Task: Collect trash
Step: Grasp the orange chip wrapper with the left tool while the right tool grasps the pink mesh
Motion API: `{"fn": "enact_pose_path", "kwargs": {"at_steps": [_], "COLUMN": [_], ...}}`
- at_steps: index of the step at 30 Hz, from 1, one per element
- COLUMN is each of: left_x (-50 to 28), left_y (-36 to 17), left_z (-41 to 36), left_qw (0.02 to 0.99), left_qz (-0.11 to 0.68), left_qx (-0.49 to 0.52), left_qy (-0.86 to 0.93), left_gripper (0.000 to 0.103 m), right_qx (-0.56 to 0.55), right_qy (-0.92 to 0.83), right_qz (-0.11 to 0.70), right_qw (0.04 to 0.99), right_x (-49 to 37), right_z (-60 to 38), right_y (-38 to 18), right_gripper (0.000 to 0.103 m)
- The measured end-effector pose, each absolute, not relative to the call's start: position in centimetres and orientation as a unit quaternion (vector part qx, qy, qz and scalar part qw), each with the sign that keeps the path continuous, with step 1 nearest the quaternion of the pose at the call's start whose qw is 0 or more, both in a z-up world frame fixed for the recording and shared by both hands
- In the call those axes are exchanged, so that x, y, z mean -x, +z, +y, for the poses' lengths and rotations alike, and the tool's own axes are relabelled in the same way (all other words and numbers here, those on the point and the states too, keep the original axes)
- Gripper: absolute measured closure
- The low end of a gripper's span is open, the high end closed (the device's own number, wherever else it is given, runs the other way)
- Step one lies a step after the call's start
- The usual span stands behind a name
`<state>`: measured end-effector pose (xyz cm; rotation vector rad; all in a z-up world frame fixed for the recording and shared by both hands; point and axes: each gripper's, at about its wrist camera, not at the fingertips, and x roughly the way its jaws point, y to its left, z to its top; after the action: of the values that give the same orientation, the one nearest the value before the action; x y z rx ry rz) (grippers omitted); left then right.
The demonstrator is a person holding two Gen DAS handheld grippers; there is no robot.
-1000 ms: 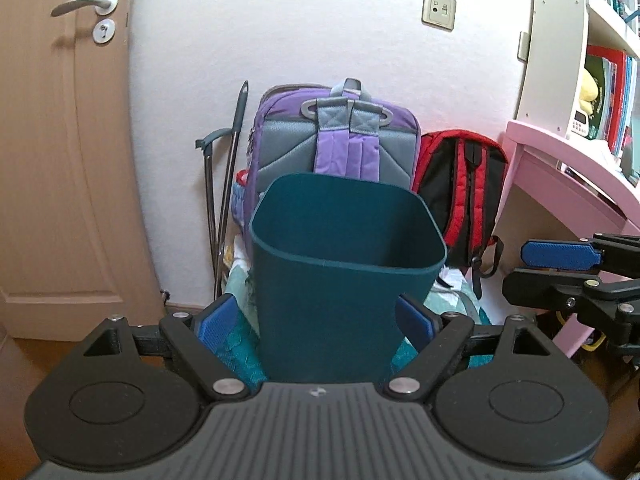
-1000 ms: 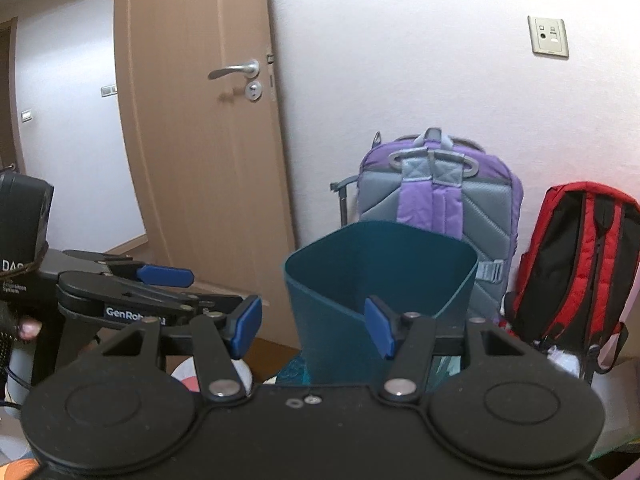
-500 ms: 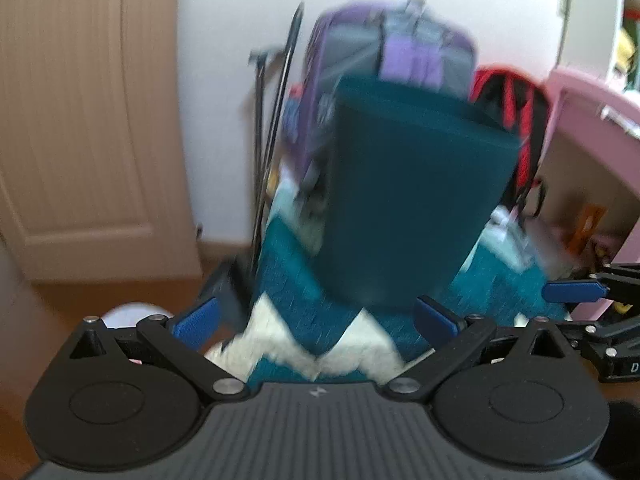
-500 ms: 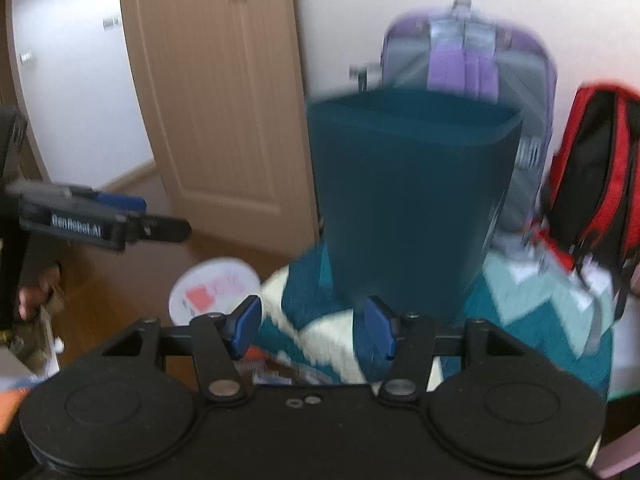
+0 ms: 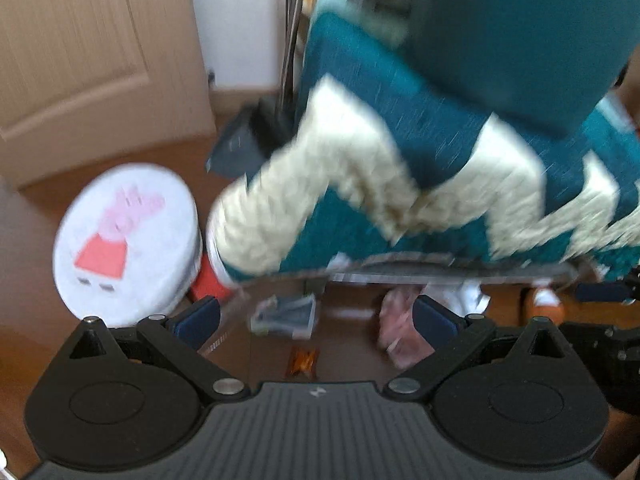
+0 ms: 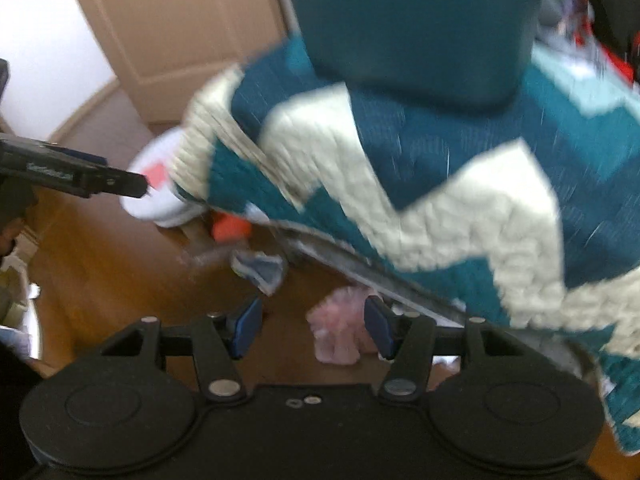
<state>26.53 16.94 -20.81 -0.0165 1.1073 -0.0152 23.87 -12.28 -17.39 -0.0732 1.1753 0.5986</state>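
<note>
At 12 o'clock of the open, empty right gripper [image 6: 314, 330] lies a pink wrapper [image 6: 338, 330], but blur and the rug [image 6: 460, 184] edge could spoil the grasp; the left gripper [image 5: 316, 314] is open too.

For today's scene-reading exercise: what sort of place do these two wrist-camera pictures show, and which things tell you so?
Probably a child's room at home: a wood floor with a teal zigzag rug, a round cartoon-pig stool, a panelled door, and wrappers scattered near a teal bin.
</note>
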Motion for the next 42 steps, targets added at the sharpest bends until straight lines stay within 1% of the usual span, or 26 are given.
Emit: {"fn": "enact_pose_path", "kwargs": {"at_steps": [3, 11, 16, 23, 27, 29, 35, 37, 42], "left_x": [-27.7, -29.5, -29.8, -30.2, -30.3, -30.4, -30.9, -30.9, -30.6], "left_y": [-25.2, -35.7, -41.7, -48.3, -50.3, -51.1, -53.0, -53.5, -54.2], "left_z": [17.5, 18.3, 18.3, 18.9, 18.8, 18.7, 18.5, 18.5, 18.2], "left_qw": [0.832, 0.788, 0.769, 0.751, 0.747, 0.747, 0.737, 0.732, 0.728], "left_qz": [0.554, 0.616, 0.639, 0.66, 0.664, 0.664, 0.676, 0.68, 0.685], "left_qx": [0.002, 0.019, 0.013, 0.029, 0.032, 0.027, 0.022, 0.025, 0.028], "left_qy": [-0.008, -0.018, -0.013, 0.011, 0.01, 0.007, 0.002, 0.0, 0.005], "left_gripper": [0.0, 0.0, 0.0, 0.001, 0.001, 0.003, 0.02, 0.041, 0.058], "right_qx": [0.037, 0.09, 0.149, 0.232, 0.266, 0.279, 0.309, 0.313, 0.289], "right_qy": [0.266, 0.275, 0.301, 0.322, 0.328, 0.329, 0.333, 0.334, 0.324], "right_qz": [0.563, 0.592, 0.578, 0.566, 0.566, 0.565, 0.58, 0.584, 0.603], "right_qw": [0.782, 0.752, 0.744, 0.723, 0.709, 0.703, 0.676, 0.671, 0.67], "right_x": [-24.7, -26.4, -26.7, -27.2, -26.9, -26.6, -26.1, -26.1, -26.7], "right_z": [-11.5, -7.4, -3.7, -0.6, -0.2, 0.1, 1.0, 1.2, 1.3], "right_y": [-21.1, -29.5, -33.0, -38.3, -40.7, -41.7, -44.9, -45.6, -45.9], "right_gripper": [0.046, 0.046, 0.046, 0.046, 0.046, 0.046, 0.046, 0.046, 0.048]}}
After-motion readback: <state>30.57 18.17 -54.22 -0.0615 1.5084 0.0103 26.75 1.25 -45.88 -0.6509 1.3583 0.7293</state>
